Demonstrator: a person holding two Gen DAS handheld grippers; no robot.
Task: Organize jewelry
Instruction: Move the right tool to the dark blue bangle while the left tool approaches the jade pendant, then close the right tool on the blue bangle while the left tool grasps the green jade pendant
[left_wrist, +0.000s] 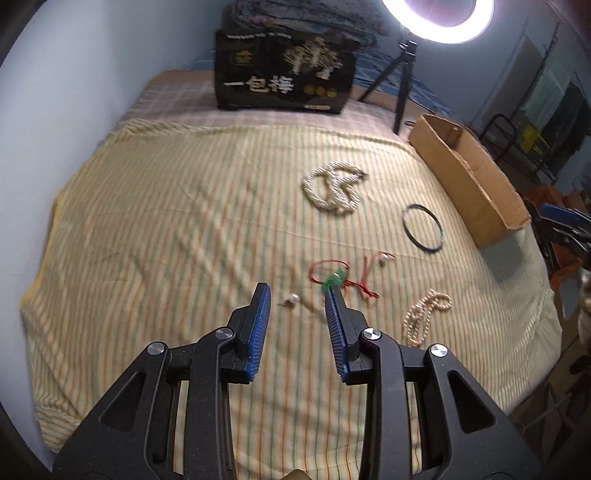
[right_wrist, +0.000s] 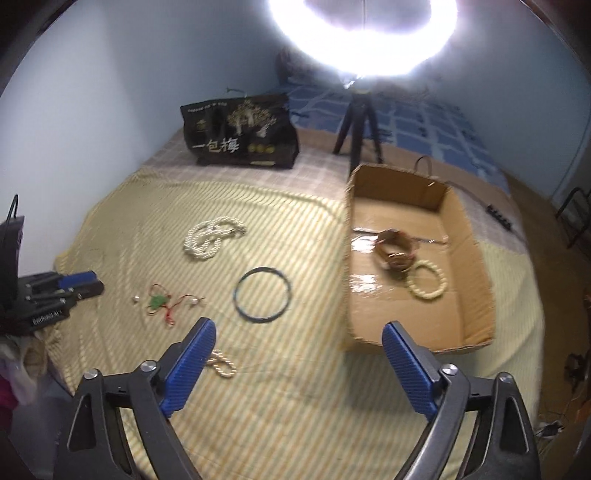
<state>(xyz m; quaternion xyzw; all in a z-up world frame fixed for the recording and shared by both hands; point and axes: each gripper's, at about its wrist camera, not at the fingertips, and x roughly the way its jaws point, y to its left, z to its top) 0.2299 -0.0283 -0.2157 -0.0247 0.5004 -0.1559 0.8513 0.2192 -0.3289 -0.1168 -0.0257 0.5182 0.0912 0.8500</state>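
Note:
On the striped yellow cloth (left_wrist: 166, 221) lie a white pearl necklace (left_wrist: 332, 188) (right_wrist: 210, 238), a black bangle (left_wrist: 424, 228) (right_wrist: 263, 290), a red cord with a green pendant (left_wrist: 334, 278) (right_wrist: 159, 301) and a cream bead string (left_wrist: 424, 317) (right_wrist: 221, 363). My left gripper (left_wrist: 295, 288) hovers open just short of the pendant, with a loose pearl bead (left_wrist: 293, 298) on the cloth below its gap. My right gripper (right_wrist: 299, 325) stands wide open and empty, beside the bead string. The cardboard box (right_wrist: 461, 221) (left_wrist: 469, 177) holds a brown bracelet (right_wrist: 395, 253) and a cream bead bracelet (right_wrist: 424, 282).
A black printed bag (left_wrist: 284, 77) (right_wrist: 240, 133) stands at the far end of the bed. A ring light on a black tripod (left_wrist: 402, 74) (right_wrist: 360, 125) stands behind the box. A pale wall runs along the left. The bed's edge drops off at the right.

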